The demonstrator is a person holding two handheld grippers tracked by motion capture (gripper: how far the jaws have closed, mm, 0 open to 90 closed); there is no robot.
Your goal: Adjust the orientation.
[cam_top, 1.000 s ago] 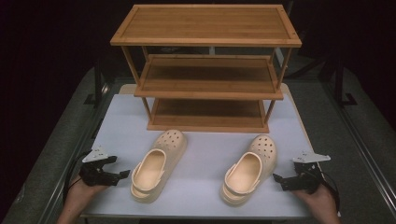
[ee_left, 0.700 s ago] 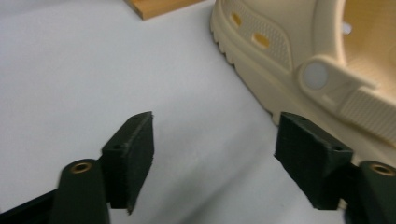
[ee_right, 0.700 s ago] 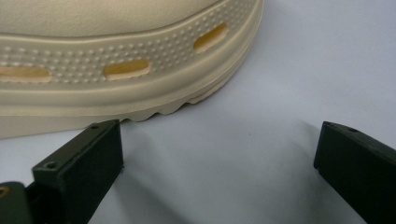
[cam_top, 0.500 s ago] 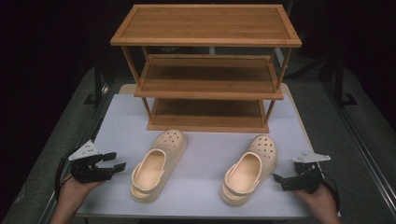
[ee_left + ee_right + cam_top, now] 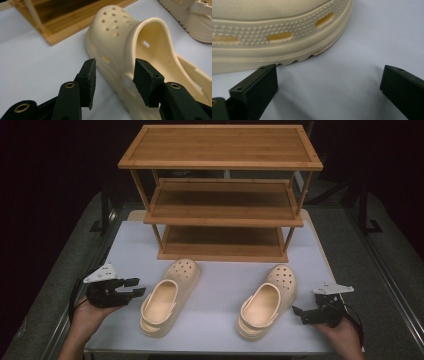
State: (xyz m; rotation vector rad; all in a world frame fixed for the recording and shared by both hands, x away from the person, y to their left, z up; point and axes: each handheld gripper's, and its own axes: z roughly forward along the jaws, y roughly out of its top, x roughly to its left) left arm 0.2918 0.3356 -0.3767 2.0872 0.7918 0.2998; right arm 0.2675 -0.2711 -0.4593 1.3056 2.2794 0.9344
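Note:
Two cream foam clogs lie on the white table top, toes toward the rack: the left clog (image 5: 167,297) (image 5: 130,50) and the right clog (image 5: 267,301) (image 5: 274,32). My left gripper (image 5: 136,287) (image 5: 116,81) hovers just left of the left clog, pointing at its side. Its jaws have just been closing and stand partly open with nothing between the pads; the clog lies beyond them. My right gripper (image 5: 299,313) (image 5: 329,85) rests low by the right clog's outer side, open wide, holding nothing.
A three-tier wooden shoe rack (image 5: 222,195) stands at the back of the table (image 5: 220,280), its shelves bare. Bare white table top lies between the clogs and in front of the rack. Dark floor and stands surround the table.
My left gripper has lifted off the table and edged toward the left clog, and its jaws have narrowed. The right gripper and both clogs have stayed put.

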